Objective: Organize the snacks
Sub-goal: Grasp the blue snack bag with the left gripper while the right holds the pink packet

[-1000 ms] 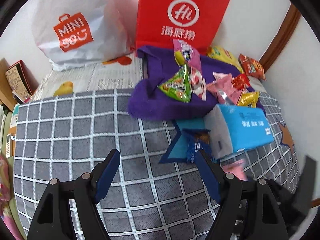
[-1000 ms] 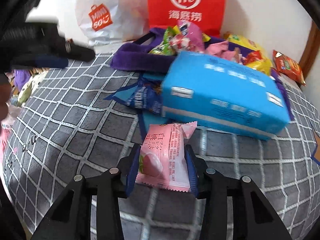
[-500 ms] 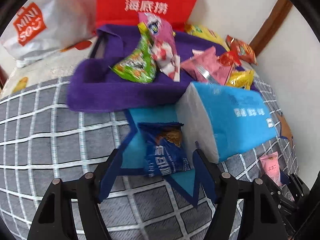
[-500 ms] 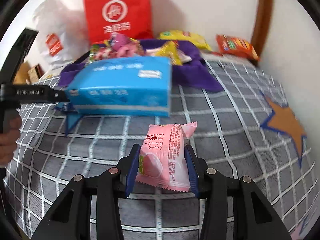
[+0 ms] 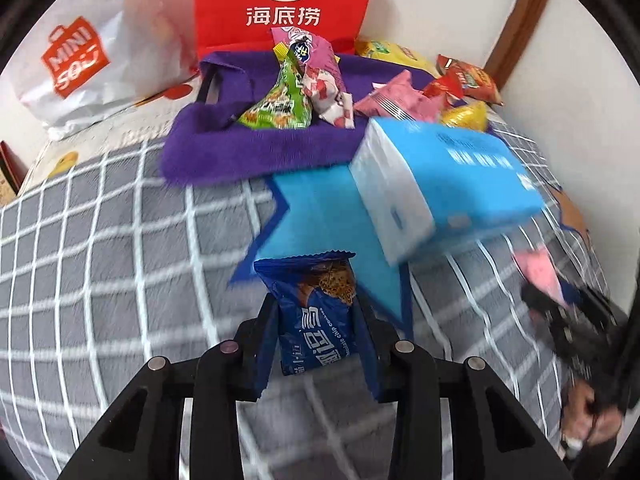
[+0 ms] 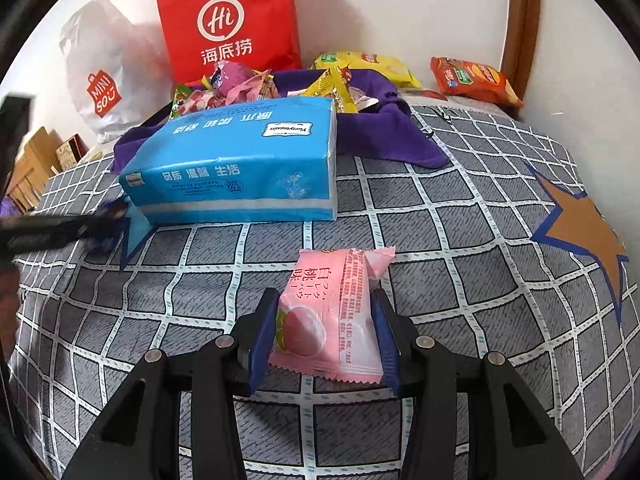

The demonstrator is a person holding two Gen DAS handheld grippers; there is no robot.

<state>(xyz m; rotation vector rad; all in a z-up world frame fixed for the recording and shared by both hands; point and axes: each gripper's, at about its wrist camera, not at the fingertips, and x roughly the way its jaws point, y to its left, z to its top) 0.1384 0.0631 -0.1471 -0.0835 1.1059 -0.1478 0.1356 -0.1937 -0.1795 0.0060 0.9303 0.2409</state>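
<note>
In the left wrist view my left gripper (image 5: 314, 300) is shut on a dark blue cookie packet (image 5: 308, 276), its pads pressing both sides, over a blue star on the checked bedspread (image 5: 120, 240). My right gripper (image 6: 325, 296) is shut on a pink peach-flavour snack packet (image 6: 340, 320), held just above the bedspread (image 6: 440, 220). That gripper also shows at the right edge of the left wrist view, blurred, with the pink packet (image 5: 538, 272). A purple cloth bag (image 5: 240, 152) at the back holds several loose snacks.
A blue tissue pack (image 6: 236, 160) lies between the grippers and the purple bag (image 6: 400, 136). Behind stand a red paper bag (image 5: 280, 0) and a white plastic bag (image 5: 80, 60). Yellow (image 6: 368, 64) and orange (image 6: 472, 80) chip bags lie by the wall.
My left gripper came forward and down over the blue cookie packet and closed on it. The right gripper swung right with the pink packet, then stayed still.
</note>
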